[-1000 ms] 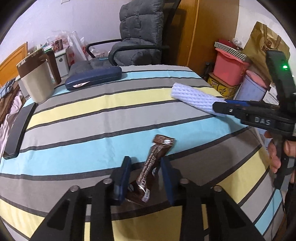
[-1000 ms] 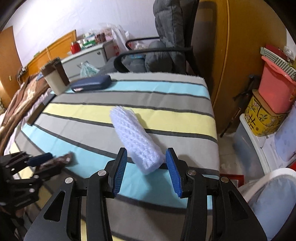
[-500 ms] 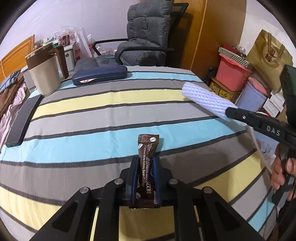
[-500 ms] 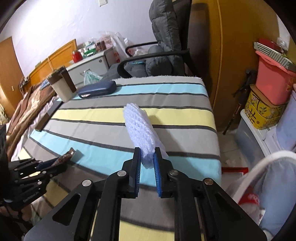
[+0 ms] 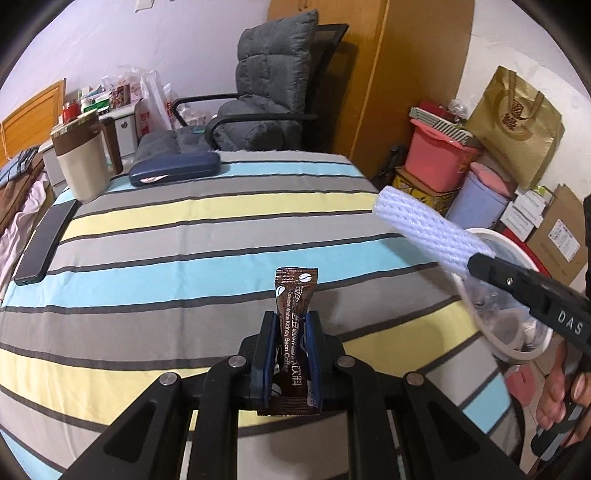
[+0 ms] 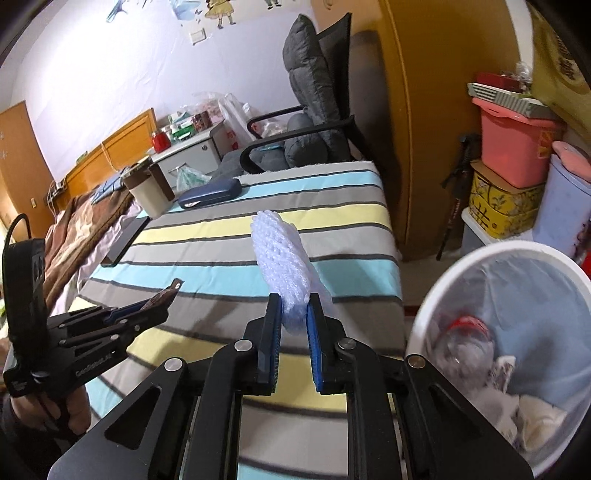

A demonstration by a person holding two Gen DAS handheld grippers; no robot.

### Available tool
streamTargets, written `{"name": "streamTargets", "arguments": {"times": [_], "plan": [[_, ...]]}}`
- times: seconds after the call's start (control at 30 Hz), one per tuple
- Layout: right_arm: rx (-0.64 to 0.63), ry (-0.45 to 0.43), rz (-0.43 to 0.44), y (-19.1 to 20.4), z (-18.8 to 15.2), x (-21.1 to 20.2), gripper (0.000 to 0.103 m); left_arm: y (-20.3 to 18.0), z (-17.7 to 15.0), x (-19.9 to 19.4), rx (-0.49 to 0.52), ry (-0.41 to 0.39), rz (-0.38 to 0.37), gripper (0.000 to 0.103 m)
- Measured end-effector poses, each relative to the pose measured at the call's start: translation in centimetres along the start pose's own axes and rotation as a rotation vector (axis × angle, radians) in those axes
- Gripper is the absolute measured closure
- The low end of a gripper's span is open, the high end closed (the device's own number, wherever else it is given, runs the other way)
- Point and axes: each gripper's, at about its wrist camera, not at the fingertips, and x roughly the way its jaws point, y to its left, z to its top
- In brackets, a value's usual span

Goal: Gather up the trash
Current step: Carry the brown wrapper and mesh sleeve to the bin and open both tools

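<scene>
We've got both bits grabbed: left claw [image 5: 289, 349] pinching the coffee sachet [image 5: 293, 325], right claw [image 6: 293, 332] squeezing the foam net [image 6: 282, 258]; just the bin [image 6: 436, 288] drop left.

A: A lived-in bedroom at home: a bed with a wooden headboard [image 6: 122, 142] and a brown blanket [image 6: 88, 218] lies left of the striped-cloth desk [image 5: 207, 236].

B: Agreed. Behind the desk stands a padded grey chair [image 5: 266, 96]; to its right, storage tubs [image 5: 439, 162] and a gift bag [image 5: 517, 125] pile up against a wooden wardrobe [image 6: 436, 110], with children's stickers [image 6: 218, 11] on the wall above.
</scene>
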Motion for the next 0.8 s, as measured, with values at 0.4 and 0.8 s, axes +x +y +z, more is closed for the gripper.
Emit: {"name": "streamTargets", "arguments": {"times": [0.4, 0.8], "plan": [[0.053, -0.056, -0.051, -1.6, -1.6, -3.6, 0.087, -5.2, -0.1, -1.1, 0.072, -0.012, -0.074, 0.087], [0.123, -0.095, -0.144, -4.8, -3.1, -6.6, 0.087, -10.8, 1.0, -0.7, 0.151, -0.021, -0.149, 0.087]]}}
